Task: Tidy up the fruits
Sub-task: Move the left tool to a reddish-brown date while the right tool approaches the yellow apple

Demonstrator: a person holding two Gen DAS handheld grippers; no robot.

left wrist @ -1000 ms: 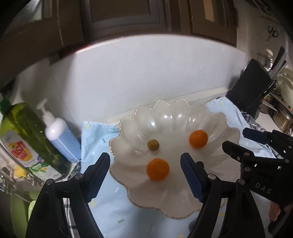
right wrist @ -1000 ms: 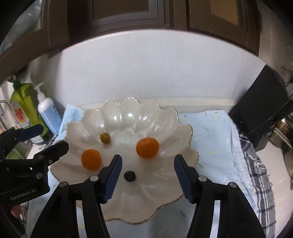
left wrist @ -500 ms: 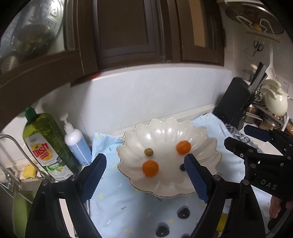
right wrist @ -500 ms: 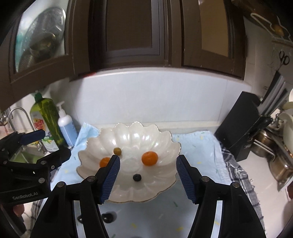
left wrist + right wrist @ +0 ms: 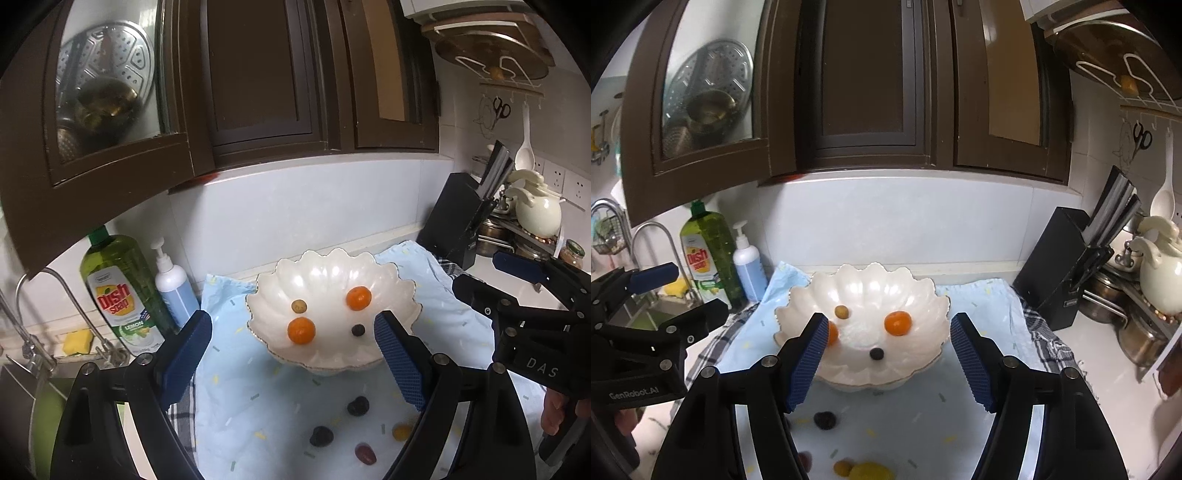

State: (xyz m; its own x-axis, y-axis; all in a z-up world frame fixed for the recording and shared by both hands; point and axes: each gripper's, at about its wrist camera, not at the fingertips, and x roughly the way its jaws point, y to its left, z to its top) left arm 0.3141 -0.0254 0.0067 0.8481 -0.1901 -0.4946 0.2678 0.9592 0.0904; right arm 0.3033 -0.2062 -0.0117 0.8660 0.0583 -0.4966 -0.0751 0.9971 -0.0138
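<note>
My left claw (image 5: 291, 354) is spread wide with nothing between its pads; my right claw (image 5: 888, 354) is opening, also empty. The white bowl (image 5: 391, 269) sits mid-frame on the blue cloth (image 5: 236, 384) on the desk, holding two oranges (image 5: 301, 331) (image 5: 358, 298), a small green fruit (image 5: 298, 305) and a dark berry (image 5: 357, 330). On the cloth at the lower centre of the left view lie two dark fruits (image 5: 358, 406) (image 5: 320, 436), a red one (image 5: 365, 453) and a yellow one (image 5: 402, 431). The soap bottle (image 5: 118, 291) stands at the left
</note>
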